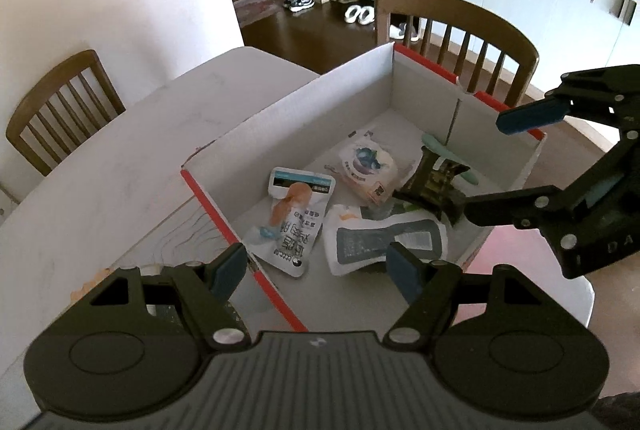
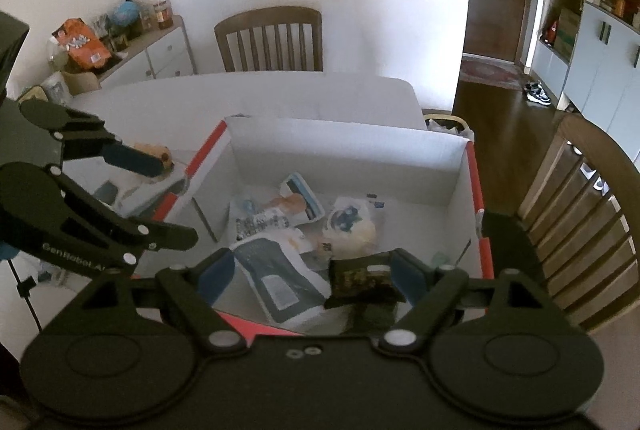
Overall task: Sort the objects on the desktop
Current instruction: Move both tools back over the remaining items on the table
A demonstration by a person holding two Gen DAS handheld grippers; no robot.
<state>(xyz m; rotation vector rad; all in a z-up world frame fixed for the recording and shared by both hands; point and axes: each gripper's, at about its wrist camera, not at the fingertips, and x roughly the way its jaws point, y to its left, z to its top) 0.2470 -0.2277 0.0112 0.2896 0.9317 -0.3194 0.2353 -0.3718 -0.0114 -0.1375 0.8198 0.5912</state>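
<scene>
Cardboard walls of the red-edged box [image 1: 352, 85] stood under both my claws on the white bench [image 1: 120, 157]. My right claw [image 2: 308, 280] was spread wide, its right finger touching a dark packet [image 2: 362, 280] just above the white pouches [image 1: 292, 218] in the box. My left claw [image 1: 316, 268] hung wide open and empty over the box's near edge.

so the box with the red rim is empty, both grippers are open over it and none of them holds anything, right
Not quite: the box with the red rim is not empty. The left wrist view shows several snack packets lying on its floor. The rest holds: the left gripper and the right gripper are both open over it, neither holding anything.
</scene>
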